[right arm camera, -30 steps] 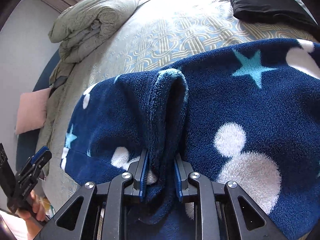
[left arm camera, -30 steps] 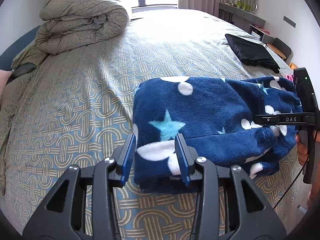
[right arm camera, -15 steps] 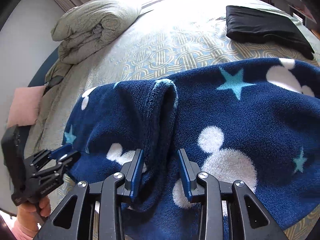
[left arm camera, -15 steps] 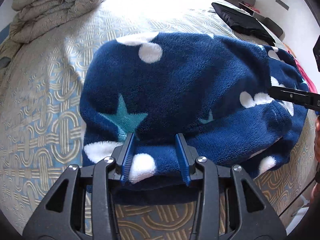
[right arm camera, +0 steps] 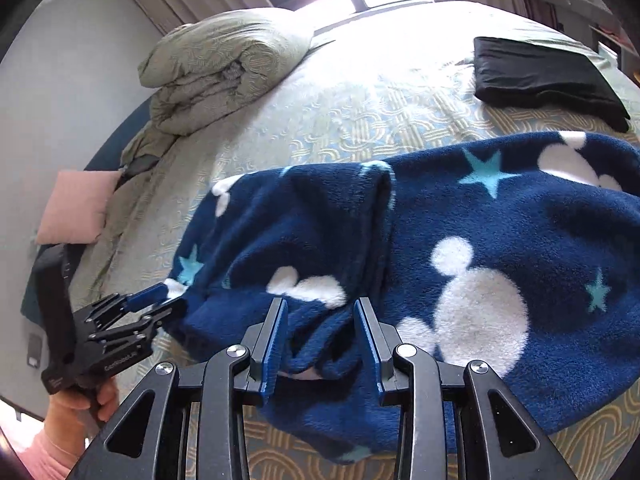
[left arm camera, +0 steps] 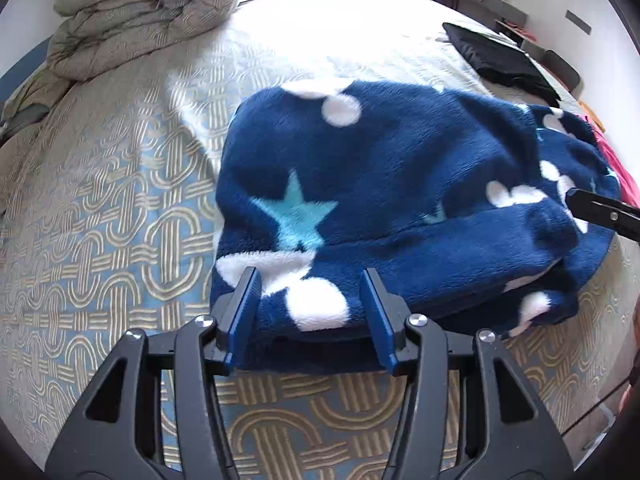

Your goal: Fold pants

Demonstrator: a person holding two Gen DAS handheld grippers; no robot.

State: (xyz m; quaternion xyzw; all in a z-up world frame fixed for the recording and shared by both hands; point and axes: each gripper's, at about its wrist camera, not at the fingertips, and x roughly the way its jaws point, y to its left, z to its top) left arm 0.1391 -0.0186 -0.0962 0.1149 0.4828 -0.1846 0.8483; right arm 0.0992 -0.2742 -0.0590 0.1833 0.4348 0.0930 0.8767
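A bed (left arm camera: 120, 208) with a patterned cover of beige loops on pale blue fills both views. At its far left corner sits a rolled-up duvet (left arm camera: 136, 16), and near the far right edge lies a folded black garment (right arm camera: 540, 76). A pink cushion (right arm camera: 76, 212) rests off the bed's left side in the right wrist view.

The pants (left arm camera: 400, 200), dark blue fleece with white blobs and turquoise stars, lie folded in a thick bundle on the near part of the bed, with a raised fold running across them.

The left gripper (left arm camera: 314, 312) is at the bundle's near left edge. Its fingers (left arm camera: 248, 304) have just been opening and now stand apart, with the edge of the fleece between them but loose. The right gripper (right arm camera: 322, 340) is at the other end; its fingers (right arm camera: 276, 336) have also been opening and stand apart around a slack fold, not pressing it. A hand (right arm camera: 76, 408) in a pink sleeve (right arm camera: 44, 456) holds the left gripper's handle.
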